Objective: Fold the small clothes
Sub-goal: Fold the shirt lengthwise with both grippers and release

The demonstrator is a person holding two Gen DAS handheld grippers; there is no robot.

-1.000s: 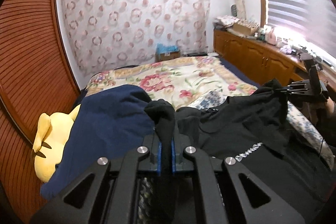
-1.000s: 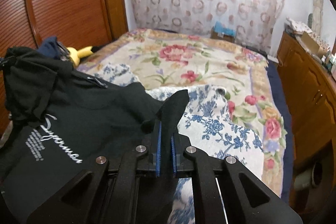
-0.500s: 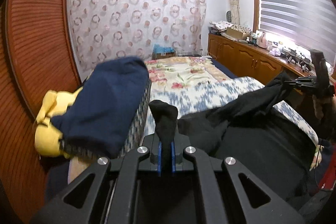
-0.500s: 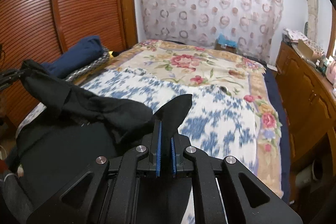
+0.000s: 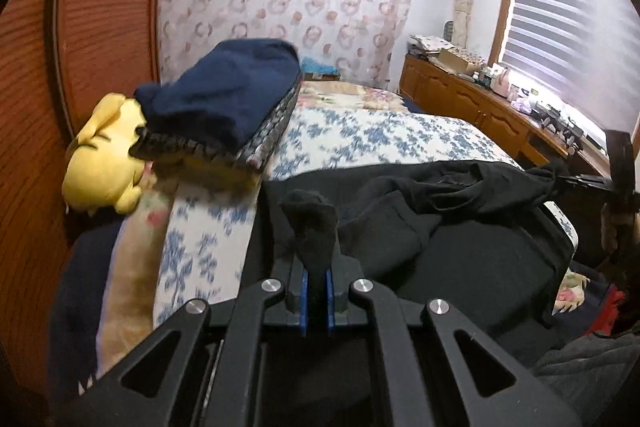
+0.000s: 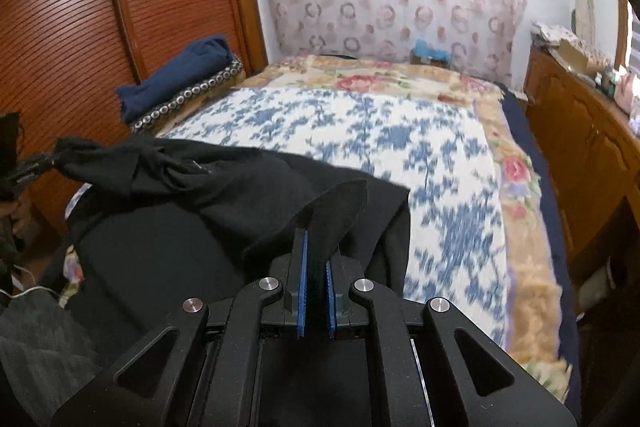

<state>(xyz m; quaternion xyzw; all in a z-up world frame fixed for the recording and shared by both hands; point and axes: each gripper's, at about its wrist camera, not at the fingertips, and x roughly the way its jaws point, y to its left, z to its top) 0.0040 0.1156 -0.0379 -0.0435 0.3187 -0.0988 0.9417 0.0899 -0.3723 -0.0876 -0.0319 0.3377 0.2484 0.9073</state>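
**Black garment strung between two clenched grippers, near edge of bed**

Left wrist view: left gripper (image 5: 315, 287) clamped on a bunched corner of the black garment (image 5: 460, 251), blue pads pinching the cloth, tuft poking up at 12 o'clock. Rest of the cloth spread from there toward 2 o'clock, across the near end of the blue-flowered quilt (image 5: 376, 135). At 3 o'clock, near the frame edge, the right gripper (image 5: 588, 181) gripping the opposite corner, a twisted ridge of fabric running to it. Long axis of the held edge therefore left to right, level with the foot of the bed. Yellow plush toy (image 5: 104, 163) and folded navy cloth (image 5: 224, 99) at 10 o'clock, well apart from the work.

Right wrist view: right gripper (image 6: 315, 291) likewise shut on a black corner, flap standing at 1 o'clock. Garment (image 6: 168, 239) draped toward 9 o'clock, where the other gripper (image 6: 28, 167) is only partly seen, probably holding the far corner. Quilt (image 6: 400, 131) bare from 12 to 2 o'clock: likely landing ground for laying the cloth flat. Both hands equally near; coming move probably a joint carry forward.
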